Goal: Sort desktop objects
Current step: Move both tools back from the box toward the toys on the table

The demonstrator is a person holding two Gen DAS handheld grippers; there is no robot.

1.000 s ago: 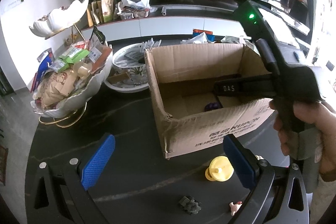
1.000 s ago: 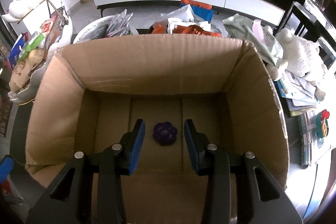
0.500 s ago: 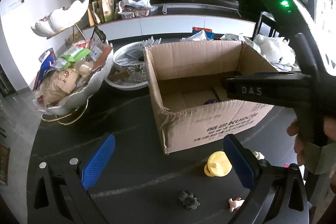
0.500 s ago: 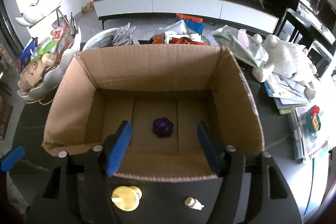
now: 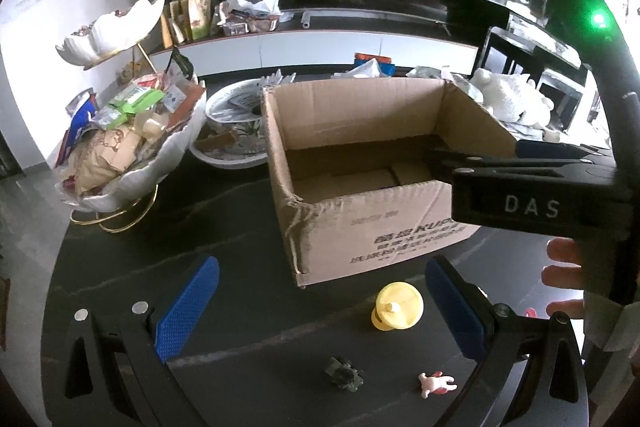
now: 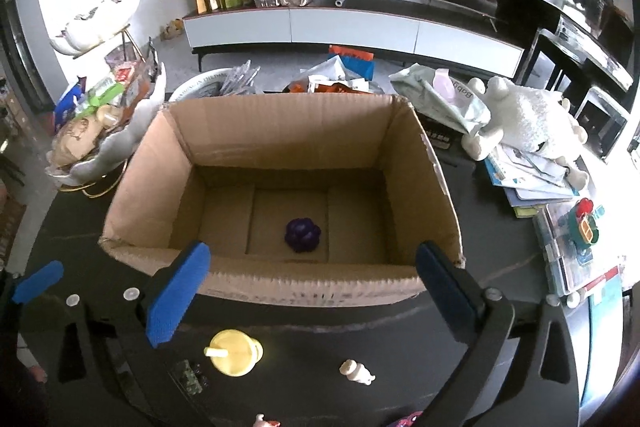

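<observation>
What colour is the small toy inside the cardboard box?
Dark purple toy; it shows best in the right wrist view.

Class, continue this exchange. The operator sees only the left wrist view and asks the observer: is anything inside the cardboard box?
Observer: Yes, a purple toy lies on the floor of the cardboard box.
Operator: Is the right gripper holding it?
Observer: No. Its jaws are opening, pads clear of the toy.
Operator: Anything beyond the box's right side?
Observer: A green and red toy sits on a stack there.
</observation>
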